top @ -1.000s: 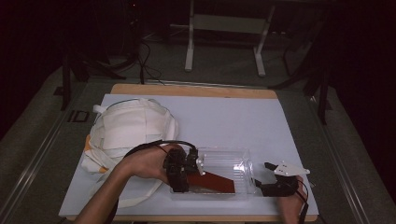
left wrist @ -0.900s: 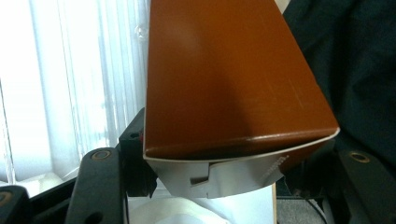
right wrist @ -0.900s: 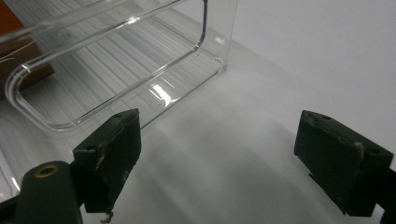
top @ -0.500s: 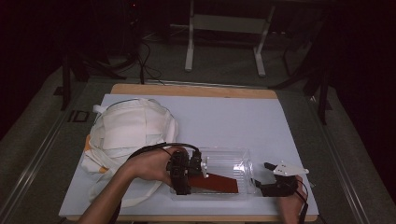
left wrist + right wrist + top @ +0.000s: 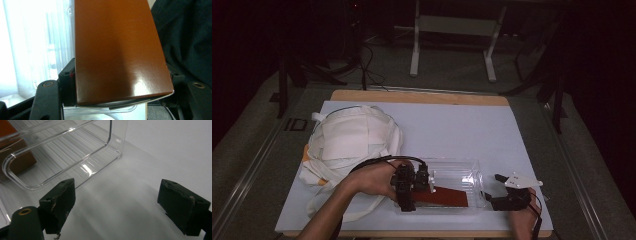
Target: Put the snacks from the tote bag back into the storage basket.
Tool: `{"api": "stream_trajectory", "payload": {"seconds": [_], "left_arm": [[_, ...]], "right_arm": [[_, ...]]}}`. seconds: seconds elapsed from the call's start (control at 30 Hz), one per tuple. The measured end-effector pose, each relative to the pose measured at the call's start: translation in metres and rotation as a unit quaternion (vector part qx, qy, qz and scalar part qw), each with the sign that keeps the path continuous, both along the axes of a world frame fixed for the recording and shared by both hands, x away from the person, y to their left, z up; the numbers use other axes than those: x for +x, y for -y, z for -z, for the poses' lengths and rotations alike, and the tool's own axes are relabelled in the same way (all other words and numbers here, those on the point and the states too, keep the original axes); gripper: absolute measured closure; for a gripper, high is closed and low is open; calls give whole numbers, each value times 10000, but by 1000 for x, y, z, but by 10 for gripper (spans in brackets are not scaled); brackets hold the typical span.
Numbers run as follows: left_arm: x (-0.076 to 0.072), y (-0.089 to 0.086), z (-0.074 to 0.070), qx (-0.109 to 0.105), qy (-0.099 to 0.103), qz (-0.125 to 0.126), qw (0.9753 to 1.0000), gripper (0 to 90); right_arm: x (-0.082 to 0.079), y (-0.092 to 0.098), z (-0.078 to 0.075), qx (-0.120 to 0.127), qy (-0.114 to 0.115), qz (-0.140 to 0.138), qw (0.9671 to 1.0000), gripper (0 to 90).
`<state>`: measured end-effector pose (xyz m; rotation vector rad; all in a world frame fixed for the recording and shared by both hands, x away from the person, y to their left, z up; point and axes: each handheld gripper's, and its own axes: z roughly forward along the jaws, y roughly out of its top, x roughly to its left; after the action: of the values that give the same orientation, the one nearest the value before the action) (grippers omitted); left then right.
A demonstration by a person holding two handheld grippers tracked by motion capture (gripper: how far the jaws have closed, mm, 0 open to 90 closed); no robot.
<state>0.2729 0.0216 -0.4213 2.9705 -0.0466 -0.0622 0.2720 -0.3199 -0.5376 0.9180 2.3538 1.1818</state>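
The left forearm [image 5: 332, 210] comes in slantwise from the bottom edge, its hand [image 5: 371, 178] wrapped round the left gripper [image 5: 408, 192], whose jaws stand closed on a brown box [image 5: 117, 50], one finger [image 5: 67, 82] pressed to each side. The right hand [image 5: 523, 220] lies low at the near edge, holding the right gripper [image 5: 125, 205] with its fingers [image 5: 60, 195] spread wide, bare white surface between them.

Clear bin [image 5: 462, 176] wall beside right claw [image 5: 125, 205]
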Motion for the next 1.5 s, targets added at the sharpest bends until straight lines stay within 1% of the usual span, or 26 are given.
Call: {"api": "stream_trajectory", "payload": {"seconds": [0.07, 0.1, 0.23, 0.3, 0.43, 0.47, 0.57, 0.63, 0.73, 0.83, 1.03, 1.27, 1.37, 1.5], "left_arm": [[0, 0, 1, 40, -24, -3, 10000, 328], [0, 0, 2, 56, -64, -57, 9999, 321], [1, 1, 6, 178, -101, -65, 9998, 304], [0, 1, 7, 184, -115, -91, 9997, 302], [-1, 0, 7, 135, -98, -64, 9998, 269], [-1, 0, 7, 135, -66, -13, 9999, 260], [-2, 0, 10, 191, -164, -60, 9997, 214], [-2, 0, 13, 266, -195, -75, 9994, 198], [-2, -1, 15, 312, -194, -79, 9993, 190], [-2, -4, 18, 357, -255, -112, 9990, 191], [-1, -8, 15, 315, -256, -126, 9991, 191], [-1, -11, 15, 353, -259, -140, 9989, 193], [-1, -14, 14, 299, -261, -154, 9991, 194], [-1, -17, 9, 226, -175, -141, 9995, 195]], "right_arm": [[0, 0, 0, 3, 2, -1, 10000, 148], [0, 0, 0, 4, 0, 0, 10000, 148], [0, 0, 0, 9, -2, 0, 10000, 148], [0, 0, 0, 11, -4, 0, 10000, 148], [0, 0, 0, 2, -13, 0, 10000, 148], [0, 0, 0, 1, -15, -1, 10000, 148], [0, 0, 0, 0, -10, -4, 10000, 148], [0, 0, 0, 0, -12, -4, 10000, 148], [0, 0, 0, 0, -6, -13, 10000, 148], [0, 0, 0, -3, -3, -16, 10000, 148], [0, 0, 0, -4, -6, -18, 10000, 148], [1, 0, 0, -1, -2, -18, 10000, 148], [0, 0, 0, -1, -5, -15, 10000, 148], [0, 0, 0, -1, -12, -12, 10000, 148]]}}
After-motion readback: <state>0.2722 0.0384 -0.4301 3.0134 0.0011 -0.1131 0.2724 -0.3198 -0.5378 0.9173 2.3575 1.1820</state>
